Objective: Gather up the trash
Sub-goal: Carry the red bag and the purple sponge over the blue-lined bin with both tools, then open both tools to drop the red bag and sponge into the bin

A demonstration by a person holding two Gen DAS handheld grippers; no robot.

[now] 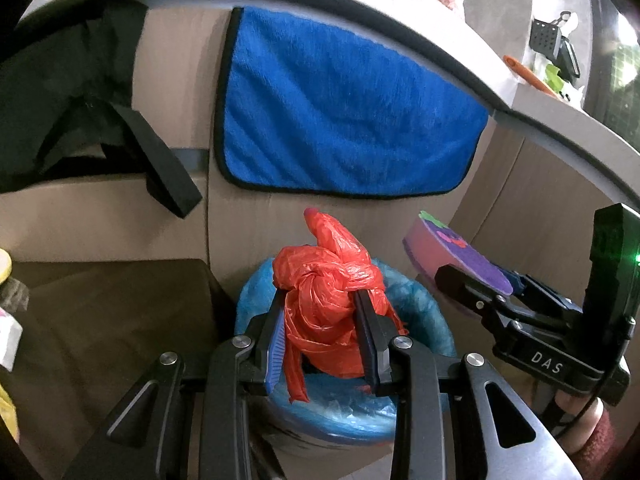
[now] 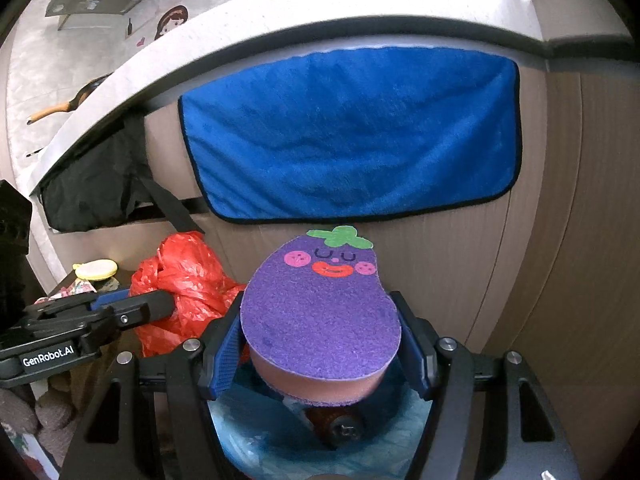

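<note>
- The left gripper (image 1: 322, 320) is closed on a knotted red plastic bag (image 1: 330, 280); its two fingers (image 1: 276, 336) press the bundle's sides just under the knot, and the jaws stand only narrowly apart around it.
- Directly below that gripper sits a bin lined with a blue plastic liner (image 1: 424, 304); the red bag hangs over its opening, with loose ends trailing down toward the liner.
- The right gripper (image 2: 320, 344) is clamped on an eggplant-shaped sponge (image 2: 320, 312), purple on top with a smiling face and a green stem, pink along its thick edge; the jaws are fairly wide, each blue pad against a side of the sponge.
- Beneath the right gripper the same blue liner (image 2: 400, 424) shows, with a dark round item lying inside; I cannot tell what it is.
- The two grippers are side by side, close together, the sponge to the right of the red bag.
- Beyond both, a blue towel (image 1: 344, 104) hangs on the cabinet front (image 1: 176, 80).
- Left of the towel, a black bag (image 1: 60, 92) with a strap hangs from the counter edge (image 2: 280, 28).
</note>
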